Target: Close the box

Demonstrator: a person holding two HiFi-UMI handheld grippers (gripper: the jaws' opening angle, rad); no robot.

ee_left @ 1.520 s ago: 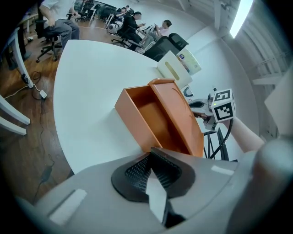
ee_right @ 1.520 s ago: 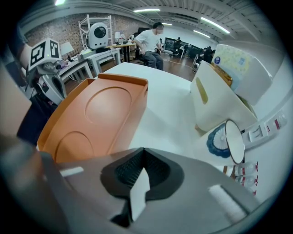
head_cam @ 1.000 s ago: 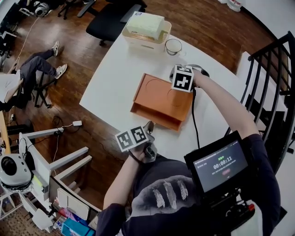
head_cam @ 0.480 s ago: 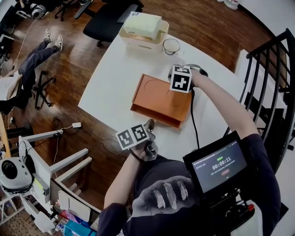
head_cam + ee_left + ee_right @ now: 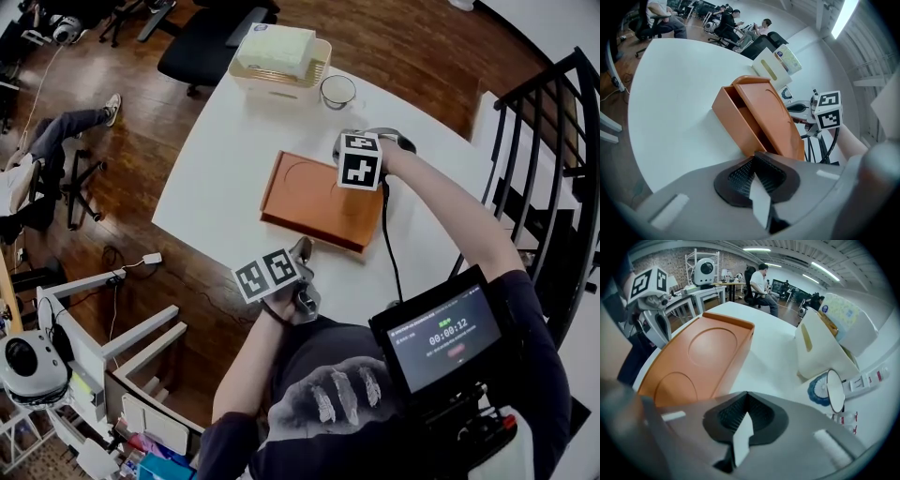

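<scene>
Just ahead of your right gripper point(image 5: 743, 425): lid point(image 5: 701, 357) nearly down on box point(image 5: 733, 124) | gap shows facing your left gripper point(image 5: 757, 190) | both grippers pressed together, empty | final seating left.

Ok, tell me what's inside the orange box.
Through the narrow gap under the lid, only a strip of inner wall shows. The lid covers the rest of the orange box, hiding any contents.

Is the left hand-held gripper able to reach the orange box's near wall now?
Probably yes: the left hand-held gripper is close to the orange box, with only bare white table between them.
</scene>
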